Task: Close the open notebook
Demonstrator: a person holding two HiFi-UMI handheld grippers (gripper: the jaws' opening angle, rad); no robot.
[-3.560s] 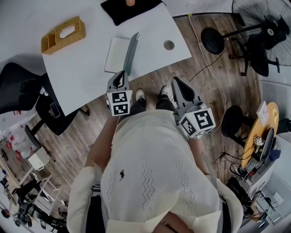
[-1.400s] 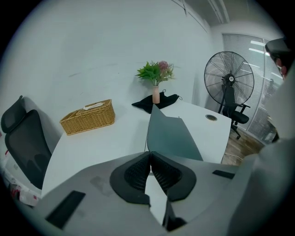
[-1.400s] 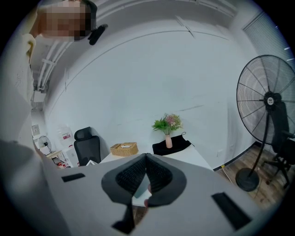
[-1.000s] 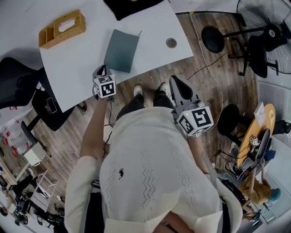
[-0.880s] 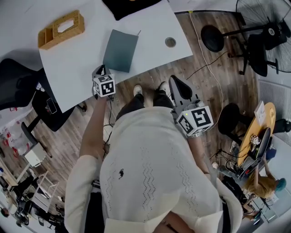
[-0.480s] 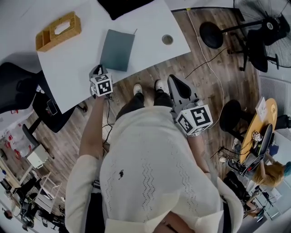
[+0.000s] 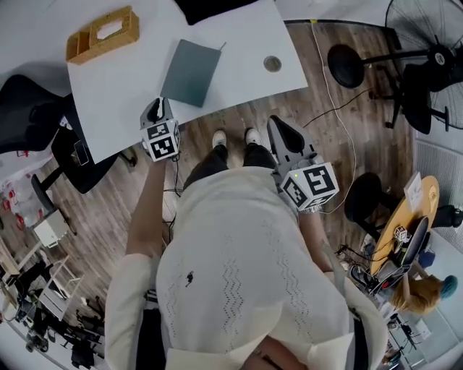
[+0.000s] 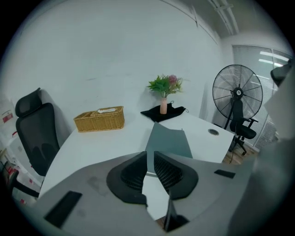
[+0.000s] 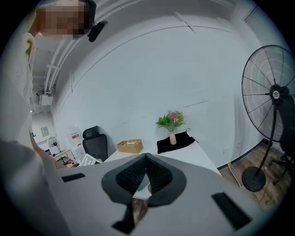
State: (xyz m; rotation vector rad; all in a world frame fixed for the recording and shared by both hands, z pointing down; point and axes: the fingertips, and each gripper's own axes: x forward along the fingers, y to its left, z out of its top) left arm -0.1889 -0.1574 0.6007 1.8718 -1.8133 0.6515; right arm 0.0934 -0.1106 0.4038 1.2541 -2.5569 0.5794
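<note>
The notebook (image 7: pixel 190 72) lay shut and flat on the worktop (image 7: pixel 242 50), dark cover up, where seconds earlier its cover had stood on edge. I had drawn my left claw (image 7: pixel 154 110) back off it to the near edge, jaws parted by only a slit and holding nothing. My right claw (image 7: pixel 278 130) hung off the worktop by my side, jaws together, empty. I judged the task done, with nothing left to close.

A: Items on the white table (image 7: pixel 123 87), far end?
B: One wicker basket (image 7: pixel 103 34); one black cloth (image 7: pixel 221 7), with a vase of flowers (image 8: pixel 163 105) standing on it.
A: Surroundings?
B: Black office chair (image 7: pixel 29 119), left; standing fan (image 7: pixel 427 43), right; wood floor (image 7: pixel 239 123).
</note>
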